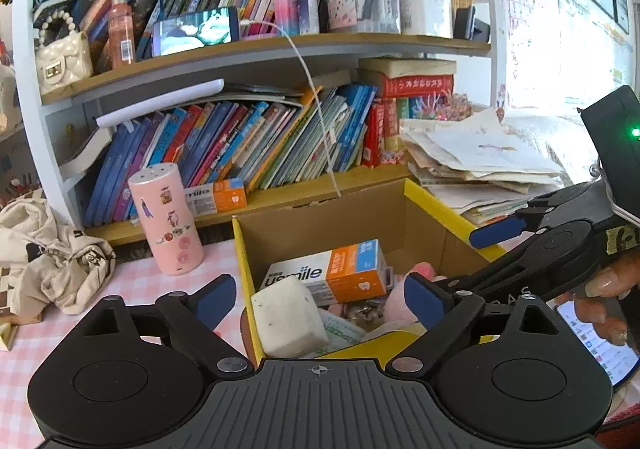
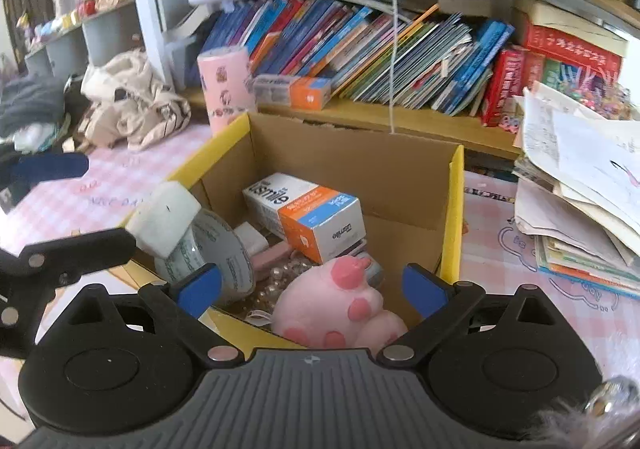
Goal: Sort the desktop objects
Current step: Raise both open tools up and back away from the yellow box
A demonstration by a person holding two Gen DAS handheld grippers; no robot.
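While we hold both grippers over the near rim of the cardboard box point(image 1: 436, 233), our left gripper point(image 1: 320, 295) stands with its blue-padded fingers spread wide and nothing between them, straddling the box's left yellow edge: one finger outside over the pink checked worktop point(image 1: 132, 281), the other over the box interior. Our right gripper point(image 2: 312, 291) is likewise spread wide and empty, just above the box's near wall; in the left wrist view it reaches in from the right, with a hand point(image 1: 612, 289) on its handle.

Inside the box lie a usmile toothpaste carton point(image 2: 308, 217), a pale green sponge block point(image 2: 166, 219) leaning at the left wall on a roll of clear tape point(image 2: 218, 253), a pink eraser point(image 2: 272, 257), some small beads, and a pink plush paw point(image 2: 348, 309) against the near wall, directly under the right gripper. The far half of the box floor is bare cardboard, so there is room there.

Outside, a pink stickered canister point(image 1: 166, 217) stands upright near the box's far left corner, with a second usmile carton point(image 1: 216, 196) on the shelf edge behind it. A cream cloth bag point(image 1: 48, 249) slumps well to the left. A tall stack of papers point(image 2: 576, 185) crowds the right side, close to the box's right wall, and a white cable point(image 2: 394, 29) hangs to the back rim.
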